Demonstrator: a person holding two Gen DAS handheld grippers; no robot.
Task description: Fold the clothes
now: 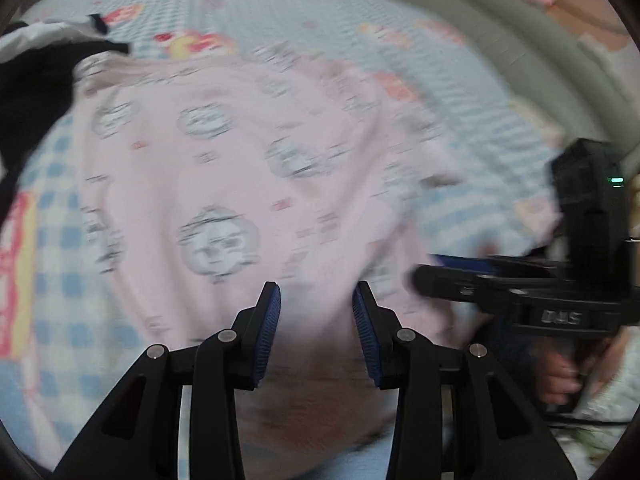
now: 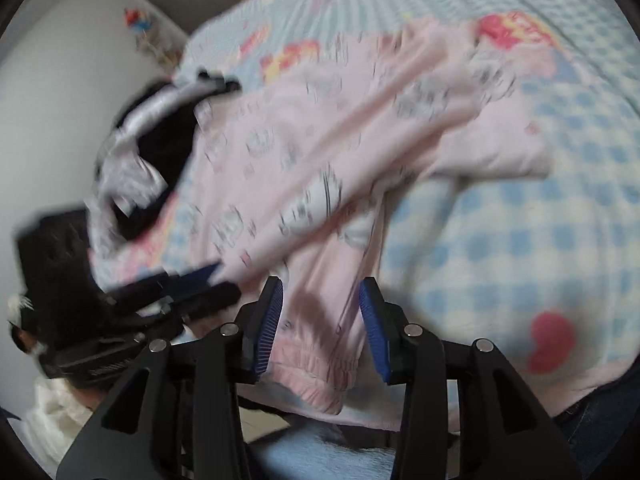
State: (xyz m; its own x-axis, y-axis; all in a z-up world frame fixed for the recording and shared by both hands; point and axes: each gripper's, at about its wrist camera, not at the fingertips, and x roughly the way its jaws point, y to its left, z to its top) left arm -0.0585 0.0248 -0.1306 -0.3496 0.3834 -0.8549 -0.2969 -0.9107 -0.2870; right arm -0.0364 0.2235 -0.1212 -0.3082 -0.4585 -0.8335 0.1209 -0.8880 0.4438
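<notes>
Left wrist view, blurred by motion. Across the centre of the frame, a pink garment (image 1: 224, 184) printed with grey cartoon faces, spread over a blue checked bedsheet (image 1: 60, 280), presumably laid out there for a flat surface to fold on. At lower centre, the left gripper (image 1: 316, 304), blue pads wide apart, pink cloth showing in the gap; whether any of it is pinched, impossible to tell, though the gap looks too wide for a hold. At right, the right gripper (image 1: 436, 276) seen side-on, tips at the garment's right edge, a hand (image 1: 560, 376) wrapped round its handle. At upper left, a black and white garment (image 1: 36, 64) bunched up just beside the pink one, apparently set aside. At upper right, a grey padded headboard (image 1: 500, 52).

Right wrist view, also blurred. From upper right down to lower centre, the pink garment (image 2: 320, 160), one elastic cuff (image 2: 312, 376) hanging over the bed edge between the right gripper (image 2: 320, 304) pads. Pads well apart, astride the cuff but not visibly pressing it, likely lined up to take that end. At lower left, the left gripper (image 2: 208, 292) reaching to the garment's near edge. At left, the black and white garment (image 2: 152, 152) again.
</notes>
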